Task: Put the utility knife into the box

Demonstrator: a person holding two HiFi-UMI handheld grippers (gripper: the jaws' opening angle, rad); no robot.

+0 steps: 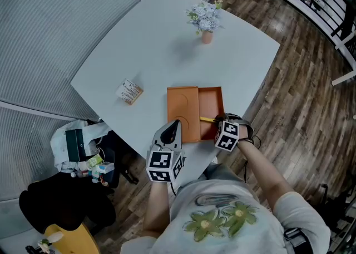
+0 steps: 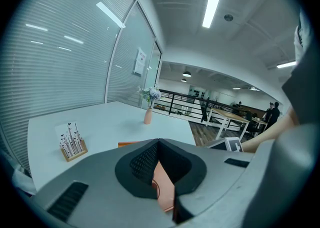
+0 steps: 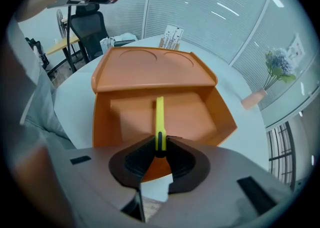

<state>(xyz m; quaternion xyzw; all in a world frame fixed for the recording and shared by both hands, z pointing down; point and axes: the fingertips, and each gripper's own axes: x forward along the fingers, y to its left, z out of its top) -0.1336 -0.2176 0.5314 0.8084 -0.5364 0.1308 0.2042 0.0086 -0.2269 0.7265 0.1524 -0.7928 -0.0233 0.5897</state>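
Note:
An orange box (image 1: 210,115) lies open near the table's front edge, its lid (image 1: 182,111) folded out to the left. My right gripper (image 1: 218,121) is shut on a yellow utility knife (image 1: 207,119). In the right gripper view the knife (image 3: 159,116) sticks out from between the pads of the right gripper (image 3: 160,144) and hangs over the box's open tray (image 3: 125,117), with the lid (image 3: 150,67) beyond. The left gripper (image 1: 176,123) is over the lid's near edge. Its pads (image 2: 145,164) meet at the tips with nothing between them.
A small vase of flowers (image 1: 206,20) stands at the far side of the pale table (image 1: 167,41). A little card stand (image 1: 129,92) sits left of the box. A chair piled with bags (image 1: 80,152) is off the table's left edge, over wooden floor.

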